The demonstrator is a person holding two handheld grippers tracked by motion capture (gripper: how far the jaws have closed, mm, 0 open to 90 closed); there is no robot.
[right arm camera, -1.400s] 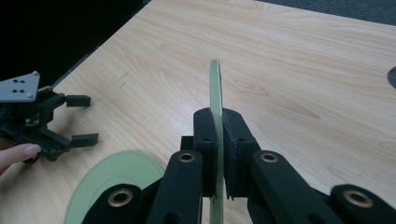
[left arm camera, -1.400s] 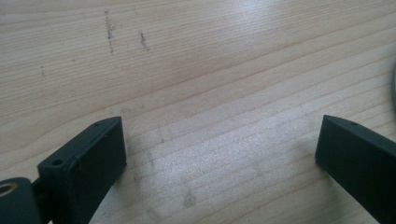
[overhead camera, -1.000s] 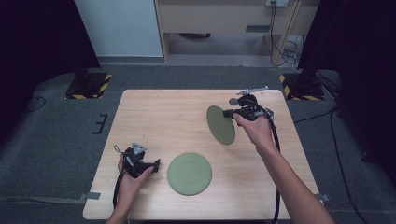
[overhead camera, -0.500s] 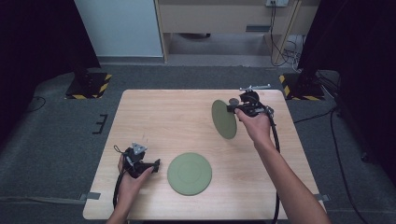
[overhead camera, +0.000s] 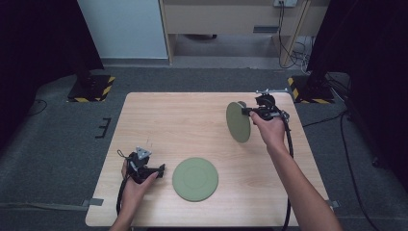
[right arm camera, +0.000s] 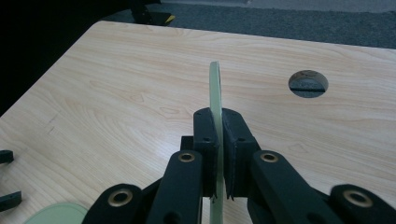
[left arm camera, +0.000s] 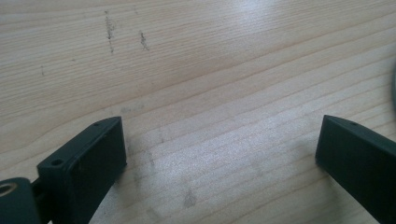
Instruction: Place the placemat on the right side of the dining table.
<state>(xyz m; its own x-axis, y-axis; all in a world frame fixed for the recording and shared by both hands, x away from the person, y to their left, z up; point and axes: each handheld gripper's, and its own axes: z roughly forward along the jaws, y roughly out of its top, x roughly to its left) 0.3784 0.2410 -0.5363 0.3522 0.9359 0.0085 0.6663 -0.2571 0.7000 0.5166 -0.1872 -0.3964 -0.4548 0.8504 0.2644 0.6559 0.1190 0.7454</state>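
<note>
The right tongs (overhead camera: 246, 111), clamping the upright green plate (overhead camera: 238, 122) by its rim, are carrying it toward the far right of the tabletop (overhead camera: 183, 120), away from the flat plate (overhead camera: 195, 179), turning it more edge-on.

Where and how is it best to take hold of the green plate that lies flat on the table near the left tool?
Probably by its rim. The flat green plate lies face-up on the table, so only its thin edge offers a pinch. The open left tool sits just beside its left edge; come in low from that side, one jaw sliding under the rim, one above.
</note>
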